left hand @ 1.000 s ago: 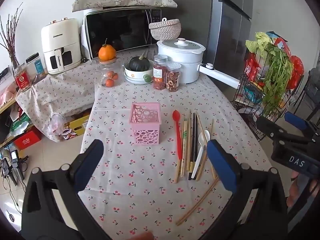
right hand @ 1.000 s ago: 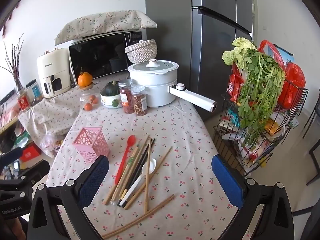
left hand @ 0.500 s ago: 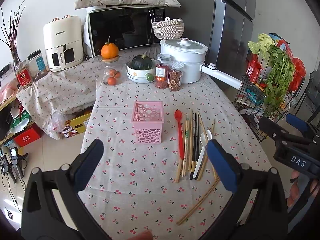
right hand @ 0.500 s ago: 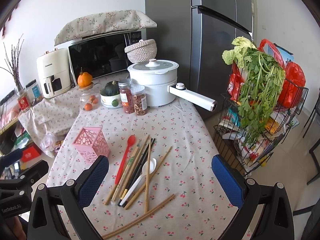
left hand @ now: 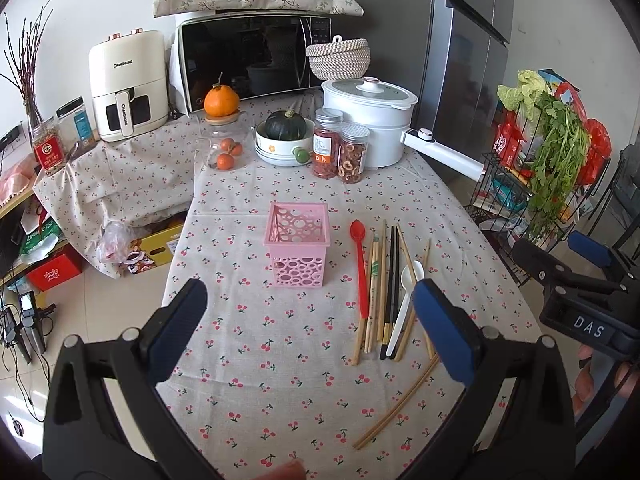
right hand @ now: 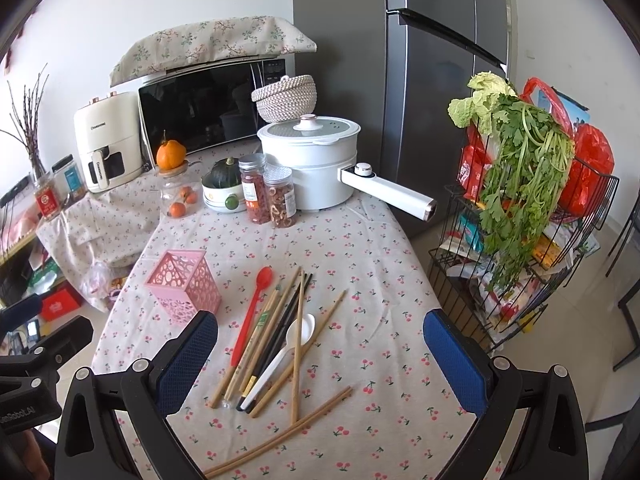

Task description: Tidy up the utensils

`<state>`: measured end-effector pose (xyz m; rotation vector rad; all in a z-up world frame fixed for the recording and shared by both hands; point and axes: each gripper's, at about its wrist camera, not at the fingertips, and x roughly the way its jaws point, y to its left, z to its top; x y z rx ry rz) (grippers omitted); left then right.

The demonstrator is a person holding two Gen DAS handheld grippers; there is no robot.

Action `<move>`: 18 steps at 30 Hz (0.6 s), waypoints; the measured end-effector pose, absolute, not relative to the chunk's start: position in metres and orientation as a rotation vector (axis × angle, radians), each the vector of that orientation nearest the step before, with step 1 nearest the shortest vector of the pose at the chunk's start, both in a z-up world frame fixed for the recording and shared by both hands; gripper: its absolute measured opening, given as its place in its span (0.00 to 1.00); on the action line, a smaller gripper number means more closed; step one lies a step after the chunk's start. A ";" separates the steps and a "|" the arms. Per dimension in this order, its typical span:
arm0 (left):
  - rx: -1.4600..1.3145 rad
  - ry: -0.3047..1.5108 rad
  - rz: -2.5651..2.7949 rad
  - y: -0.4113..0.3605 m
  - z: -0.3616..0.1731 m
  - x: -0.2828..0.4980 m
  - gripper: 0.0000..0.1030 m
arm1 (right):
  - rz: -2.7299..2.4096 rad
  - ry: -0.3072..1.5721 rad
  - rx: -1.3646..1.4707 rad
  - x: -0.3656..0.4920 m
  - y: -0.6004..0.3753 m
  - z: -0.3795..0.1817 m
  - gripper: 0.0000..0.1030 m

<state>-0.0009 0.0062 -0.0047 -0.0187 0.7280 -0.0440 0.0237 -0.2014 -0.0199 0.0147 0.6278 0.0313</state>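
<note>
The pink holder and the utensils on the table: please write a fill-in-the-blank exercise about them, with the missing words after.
1. The pink holder contains ____ utensils.
2. The long spoon lying nearest the holder is ____ in colour.
3. The white spoon lies among the ____.
4. Both the left tool and the right tool are ____ and hold nothing.

Missing words: no; red; chopsticks; open
</note>
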 end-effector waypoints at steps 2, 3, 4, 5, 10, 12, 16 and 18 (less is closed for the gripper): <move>-0.019 0.729 -0.046 0.007 -0.005 -0.001 0.99 | 0.032 0.628 0.015 0.024 -0.202 -0.019 1.00; -0.020 0.729 -0.046 0.007 -0.004 -0.001 0.99 | 0.032 0.629 0.015 0.024 -0.202 -0.019 1.00; -0.019 0.730 -0.047 0.006 -0.004 -0.002 0.99 | 0.032 0.630 0.015 0.024 -0.202 -0.020 1.00; -0.018 0.731 -0.048 0.006 -0.004 -0.002 0.99 | 0.033 0.633 0.015 0.025 -0.201 -0.021 1.00; -0.019 0.733 -0.049 0.006 -0.005 -0.001 0.99 | 0.033 0.633 0.015 0.025 -0.201 -0.022 1.00; -0.019 0.732 -0.049 0.005 -0.005 -0.002 0.99 | 0.032 0.633 0.014 0.025 -0.201 -0.022 1.00; -0.020 0.734 -0.050 0.006 -0.005 -0.001 0.99 | 0.032 0.633 0.016 0.025 -0.201 -0.022 1.00; -0.019 0.733 -0.050 0.006 -0.005 -0.002 0.99 | 0.032 0.633 0.016 0.025 -0.200 -0.022 1.00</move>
